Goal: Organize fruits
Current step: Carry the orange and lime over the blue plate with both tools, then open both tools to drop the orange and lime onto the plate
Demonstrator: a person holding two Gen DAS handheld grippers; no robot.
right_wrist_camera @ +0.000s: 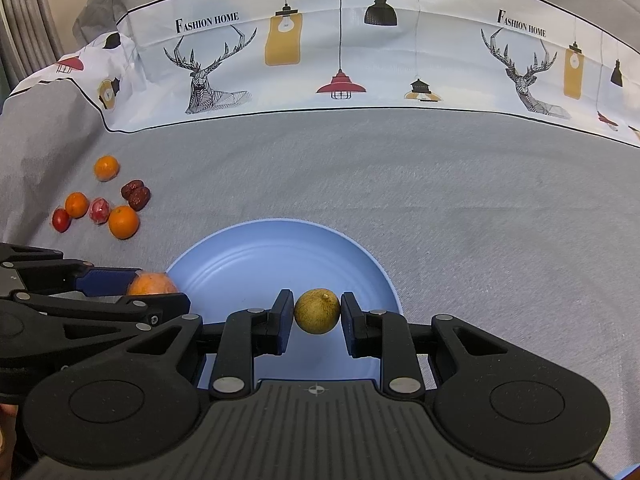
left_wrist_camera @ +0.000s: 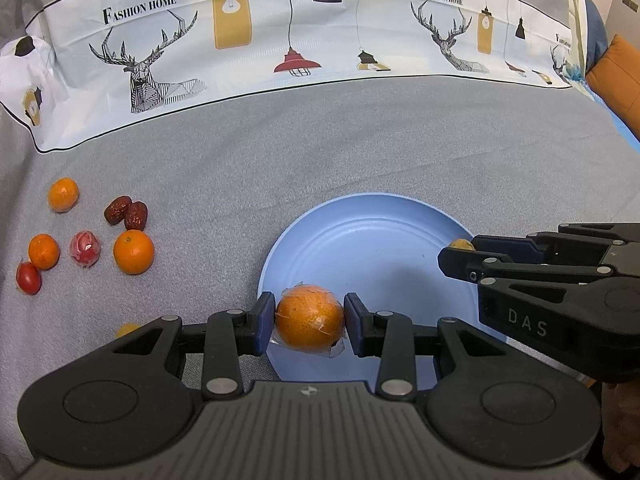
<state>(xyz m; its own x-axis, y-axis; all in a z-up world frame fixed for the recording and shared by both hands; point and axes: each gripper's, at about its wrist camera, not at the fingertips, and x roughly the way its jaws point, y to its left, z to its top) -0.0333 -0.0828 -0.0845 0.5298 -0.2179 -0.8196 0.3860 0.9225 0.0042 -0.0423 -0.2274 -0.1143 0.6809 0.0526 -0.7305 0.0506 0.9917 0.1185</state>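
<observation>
My left gripper [left_wrist_camera: 309,322] is shut on a plastic-wrapped orange [left_wrist_camera: 310,317], held over the near left rim of a light blue plate [left_wrist_camera: 372,240]. My right gripper [right_wrist_camera: 317,312] is shut on a small yellow-brown round fruit [right_wrist_camera: 317,311] above the plate's [right_wrist_camera: 280,256] near part. In the left wrist view the right gripper [left_wrist_camera: 460,254] comes in from the right with that fruit [left_wrist_camera: 461,244] peeking out. From the right wrist view, the left gripper [right_wrist_camera: 160,294] and its orange [right_wrist_camera: 152,283] sit at the plate's left edge.
Loose fruit lies on the grey cloth at left: three small oranges [left_wrist_camera: 133,251], two dried red dates [left_wrist_camera: 127,212], a wrapped red fruit [left_wrist_camera: 85,248], a cherry tomato [left_wrist_camera: 28,278]. A small yellow fruit [left_wrist_camera: 127,329] shows beside my left gripper's arm. A printed cloth [left_wrist_camera: 280,40] lines the back.
</observation>
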